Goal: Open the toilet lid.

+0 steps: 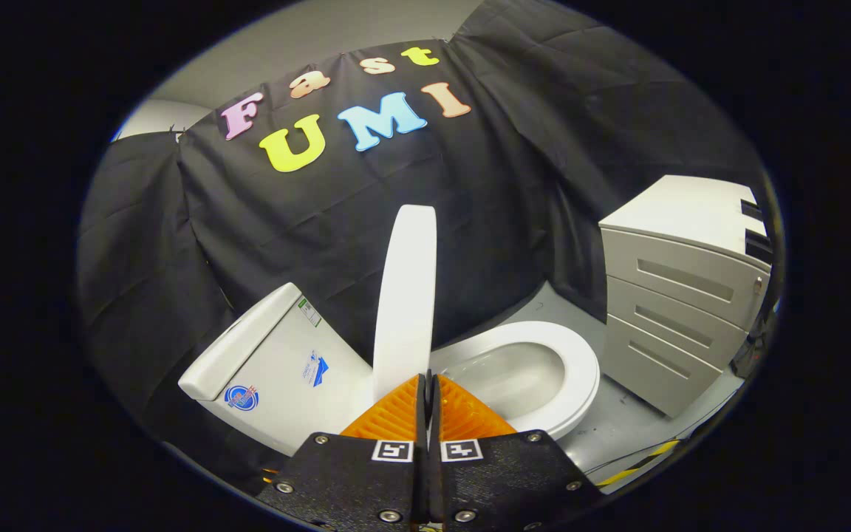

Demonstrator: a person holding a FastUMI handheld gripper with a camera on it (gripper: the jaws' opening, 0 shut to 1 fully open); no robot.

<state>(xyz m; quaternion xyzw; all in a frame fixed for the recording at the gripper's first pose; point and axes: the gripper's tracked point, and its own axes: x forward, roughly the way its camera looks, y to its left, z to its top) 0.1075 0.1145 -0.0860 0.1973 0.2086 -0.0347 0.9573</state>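
The jaws (426,378) are clenched together with nothing between them, their tips meeting just at the lower edge of the toilet lid (405,295). The lid stands raised, seen edge-on, rising at 12 o'clock from the tips against the black cloth wall (174,222). The tank (278,362) lies at 9 o'clock from the lid, the open seat ring (544,369) and bowl at 3 o'clock. A pale drawer cabinet (680,295) stands on the floor (617,428) beyond the seat, at 2 o'clock
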